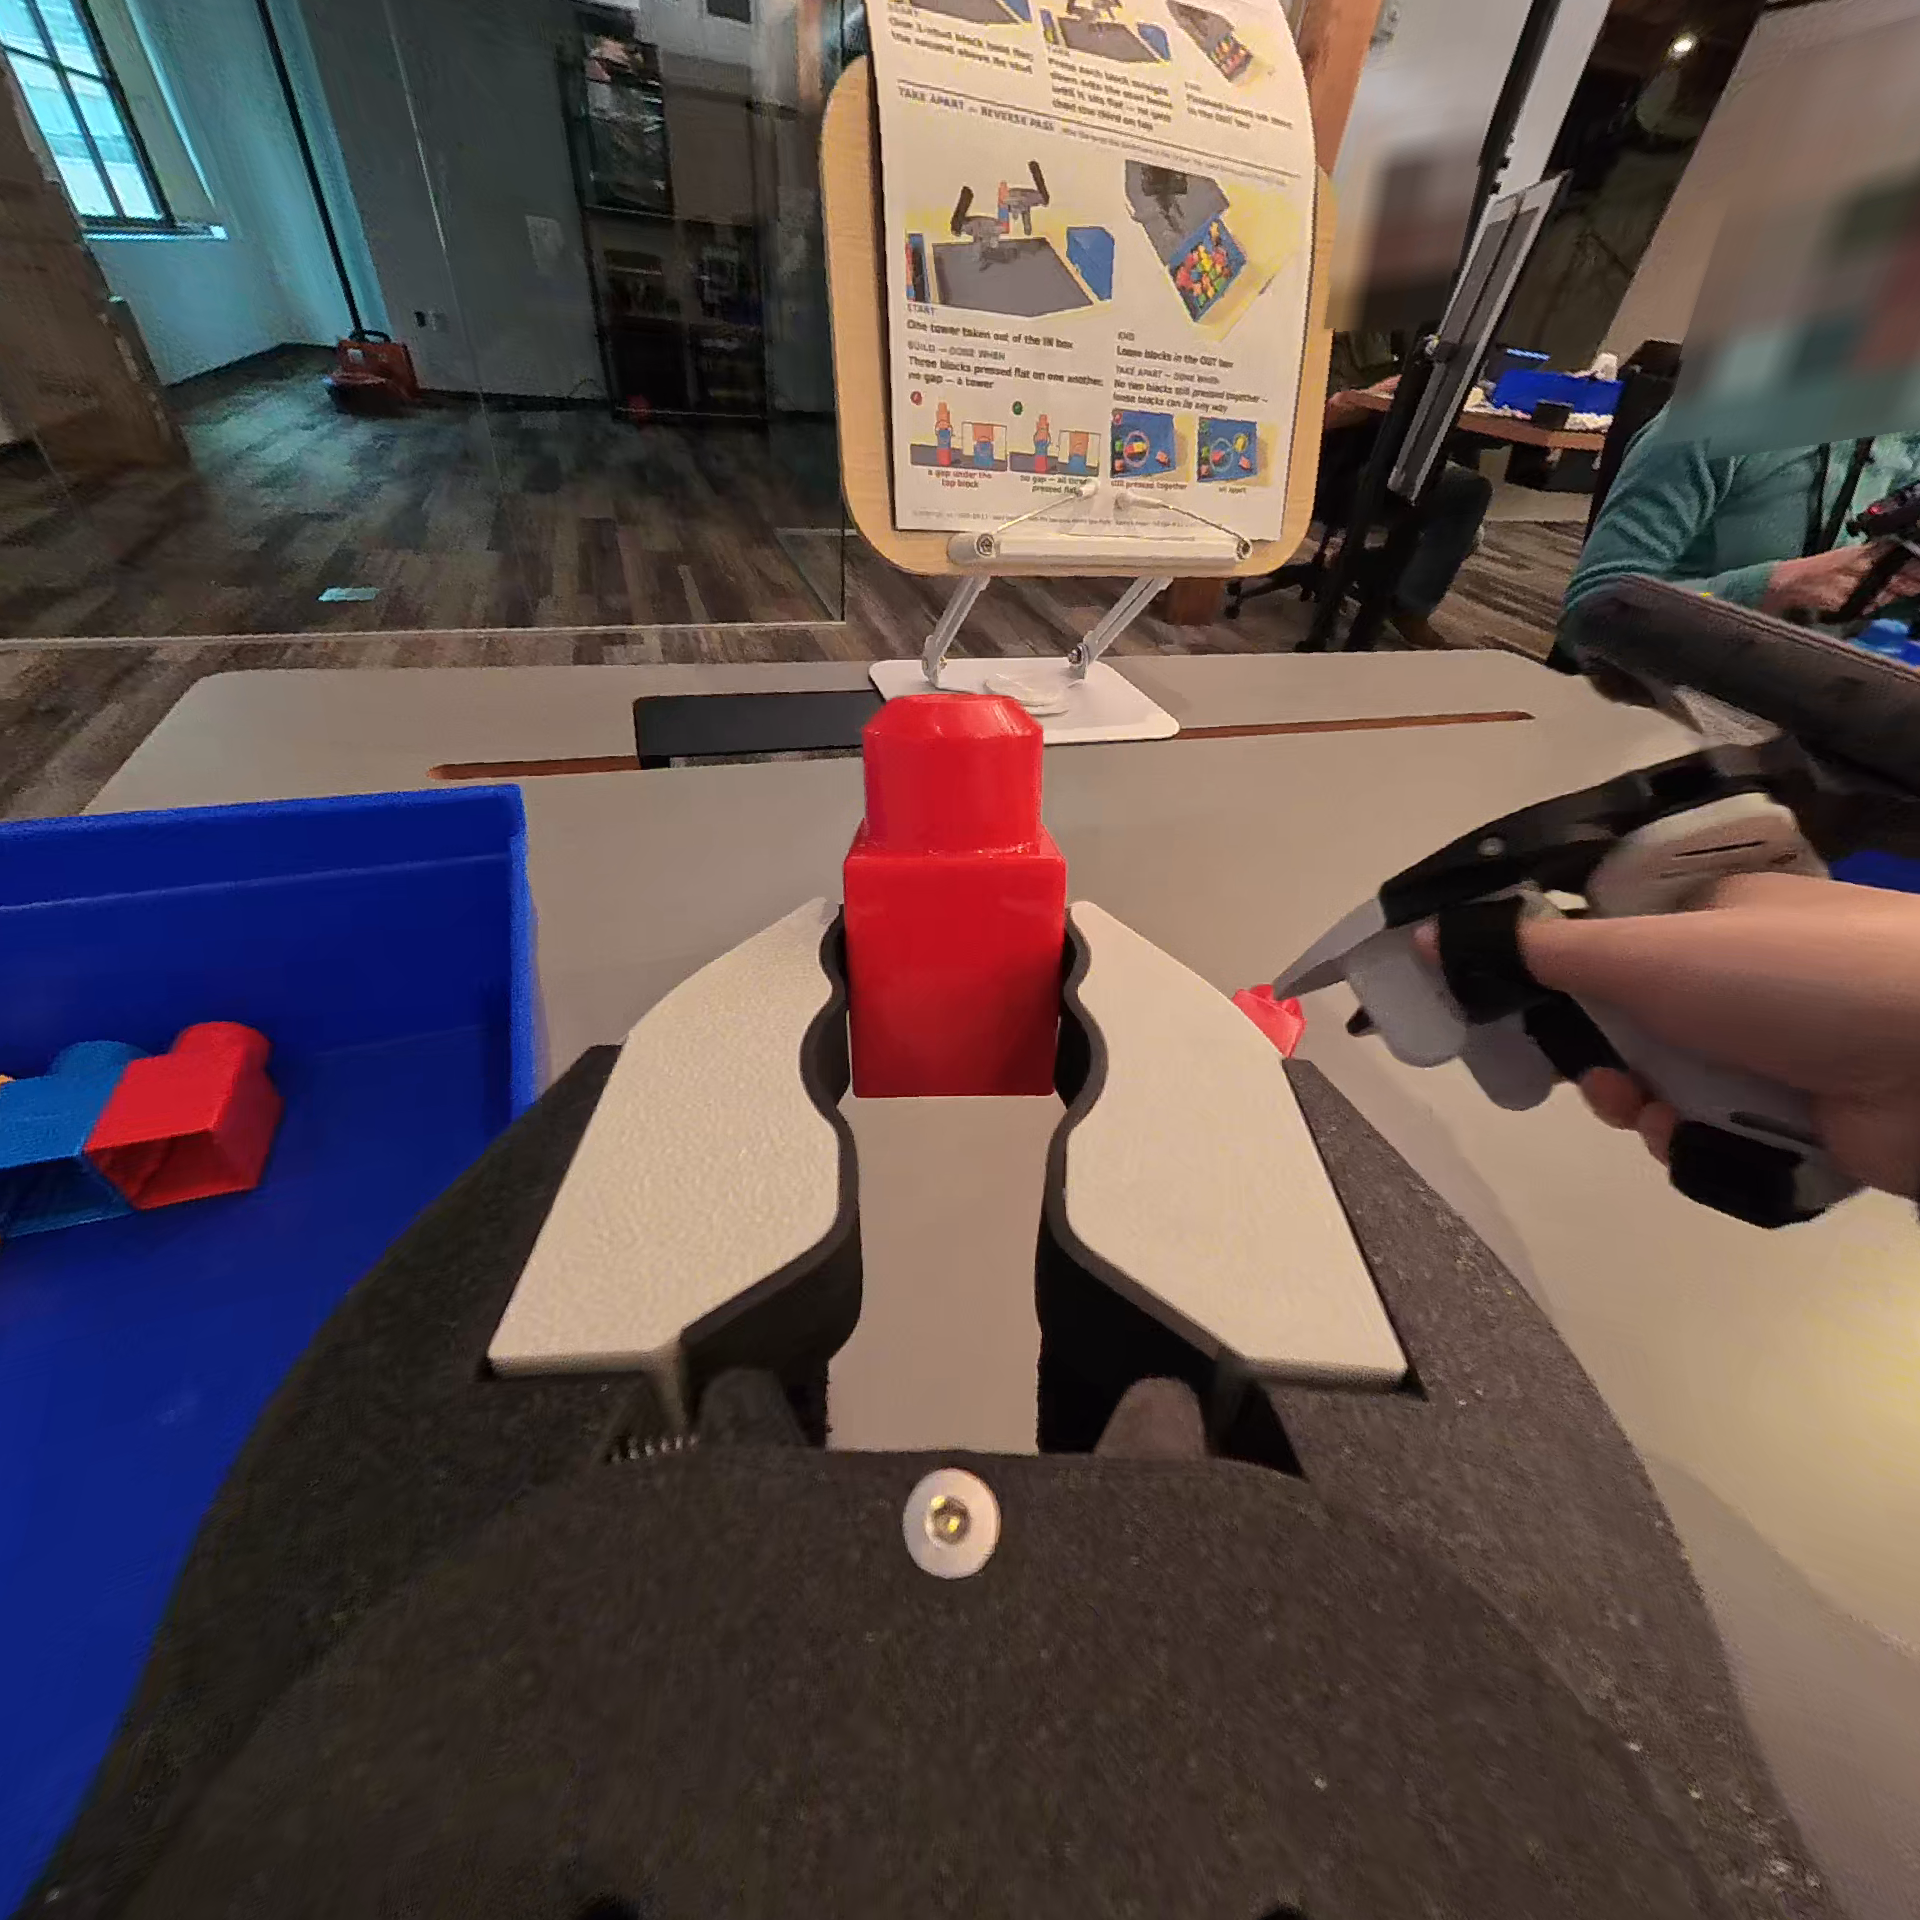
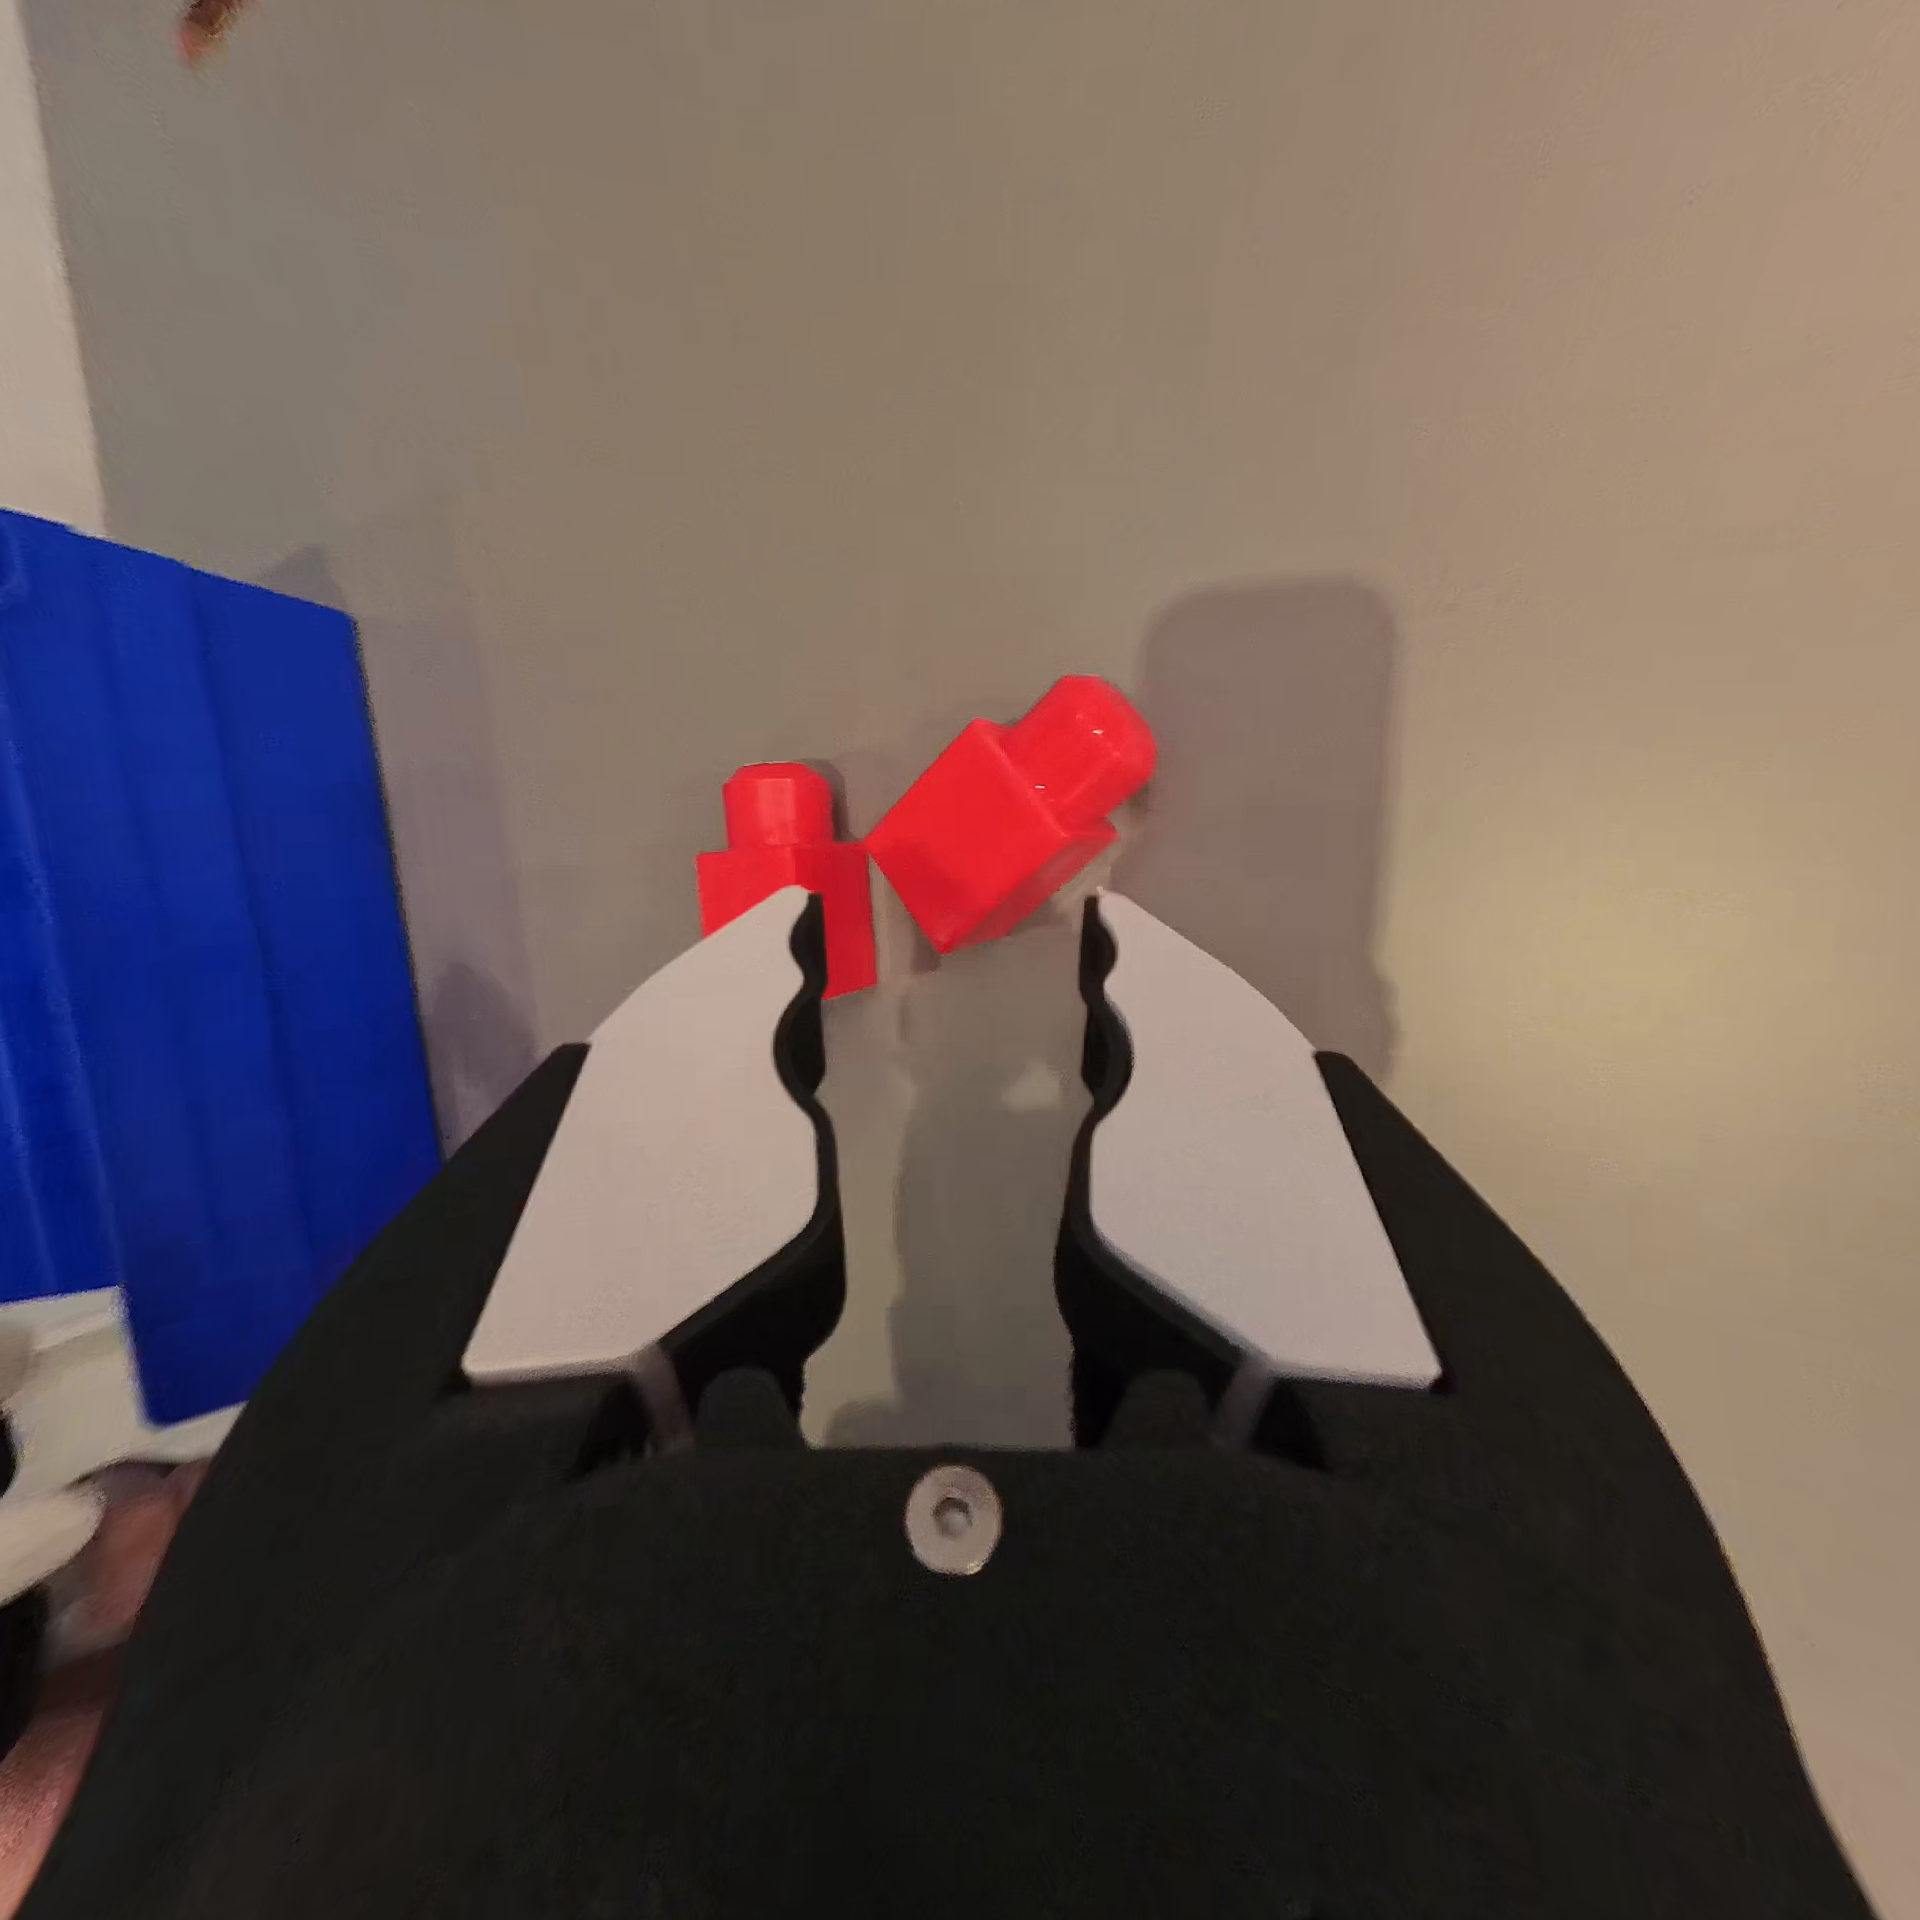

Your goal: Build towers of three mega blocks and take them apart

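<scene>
Currently left gripper clamped on upright red block, table centre. Right gripper open, empty, over tipped red block. Bin at 9 o'clock: one red, one blue, cropped.

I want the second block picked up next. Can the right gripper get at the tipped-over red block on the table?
Probably yes. The right gripper is open, and the tipped red block lies just past its fingertips on bare table. The upright red block beside it crowds the left finger.

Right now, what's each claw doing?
Left claw: shut on the upright red block.
Right claw: open, holding nothing, near a tipped red block.
</scene>
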